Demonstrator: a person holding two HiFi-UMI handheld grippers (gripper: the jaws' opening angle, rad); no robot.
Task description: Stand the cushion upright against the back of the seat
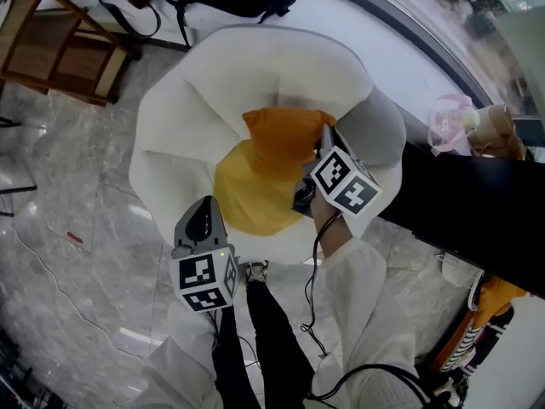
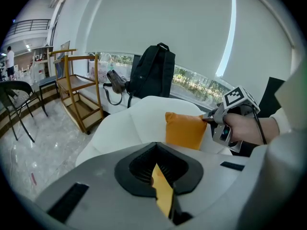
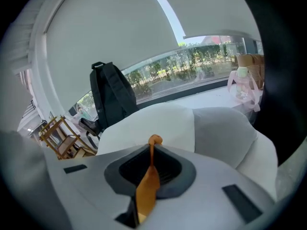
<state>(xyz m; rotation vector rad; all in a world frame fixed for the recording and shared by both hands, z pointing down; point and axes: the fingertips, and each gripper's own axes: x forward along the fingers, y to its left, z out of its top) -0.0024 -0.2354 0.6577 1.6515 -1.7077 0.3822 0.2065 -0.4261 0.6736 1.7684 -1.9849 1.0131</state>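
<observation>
Two grips: right gripper (image 1: 327, 135) on cushion (image 1: 285, 139), left gripper (image 1: 205, 203) seemingly on seat (image 1: 247, 204).

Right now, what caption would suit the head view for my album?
From above, the right gripper pinches a corner of the orange cushion on the white chair.

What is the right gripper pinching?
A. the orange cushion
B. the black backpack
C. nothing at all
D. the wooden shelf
A: the right gripper has its jaws closed on the top corner of the orange cushion, and a strip of orange fabric shows between them in the right gripper view.
</observation>
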